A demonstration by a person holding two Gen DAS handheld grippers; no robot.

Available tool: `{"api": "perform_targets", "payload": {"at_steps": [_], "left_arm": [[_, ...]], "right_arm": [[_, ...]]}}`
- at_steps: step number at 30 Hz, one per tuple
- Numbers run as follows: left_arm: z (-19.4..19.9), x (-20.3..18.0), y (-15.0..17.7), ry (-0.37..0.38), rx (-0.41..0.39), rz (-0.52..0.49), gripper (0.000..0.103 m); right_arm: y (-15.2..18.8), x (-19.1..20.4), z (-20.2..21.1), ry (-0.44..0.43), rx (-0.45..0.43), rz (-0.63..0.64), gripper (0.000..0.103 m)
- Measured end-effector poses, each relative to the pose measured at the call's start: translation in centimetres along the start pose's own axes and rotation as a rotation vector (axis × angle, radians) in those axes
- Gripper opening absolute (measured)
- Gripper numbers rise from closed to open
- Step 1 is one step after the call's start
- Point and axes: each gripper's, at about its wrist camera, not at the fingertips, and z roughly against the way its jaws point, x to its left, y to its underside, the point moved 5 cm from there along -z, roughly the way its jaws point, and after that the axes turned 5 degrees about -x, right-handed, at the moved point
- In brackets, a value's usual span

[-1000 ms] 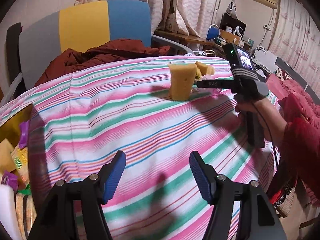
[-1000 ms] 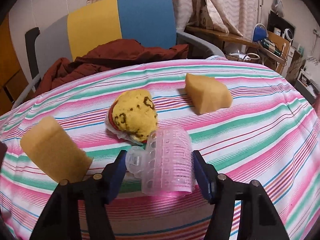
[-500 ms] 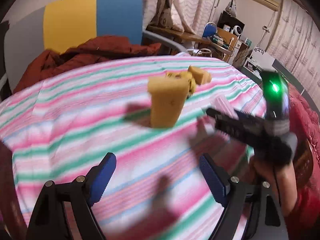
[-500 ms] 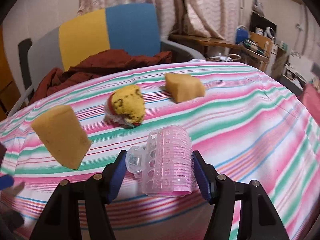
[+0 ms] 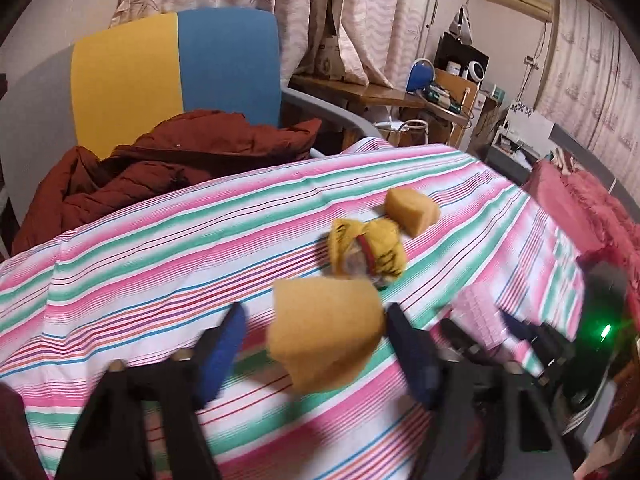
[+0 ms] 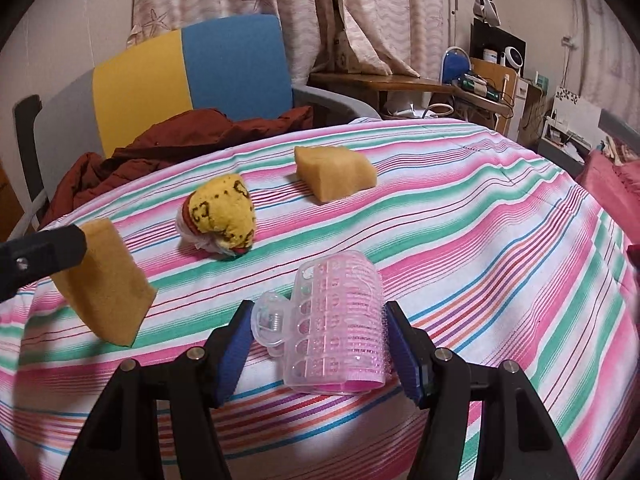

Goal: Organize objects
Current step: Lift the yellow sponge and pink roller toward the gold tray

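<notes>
My right gripper is shut on a pink plastic hair roller and holds it over the near part of the striped table. My left gripper is open, its blue pads on either side of an upright yellow sponge with a gap still showing. That sponge stands at the left in the right wrist view, with a left finger against it. A yellow patterned cloth bundle and a second sponge lie farther back. The roller also shows in the left wrist view.
The table wears a pink, green and white striped cloth. A chair with a yellow and blue back and a dark red jacket stands behind it. A cluttered wooden desk is at the back right.
My left gripper has moved forward until its open fingers straddle the upright sponge. My right gripper has drawn back from the cloth bundle, still holding the roller.
</notes>
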Motion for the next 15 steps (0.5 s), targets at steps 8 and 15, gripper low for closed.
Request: {"api": "perform_targets", "payload": {"at_steps": [8,15], "left_arm": [[2.5,1.0,5.0,0.029,0.001,-0.018,0.06],[4.8,0.6,8.9,-0.002,0.024,-0.067,0.083]], "right_arm": [[0.0,0.0,0.1,0.01,-0.01,0.009,0.064],[0.0,0.4,0.4,0.02,-0.023,0.035,0.064]]}}
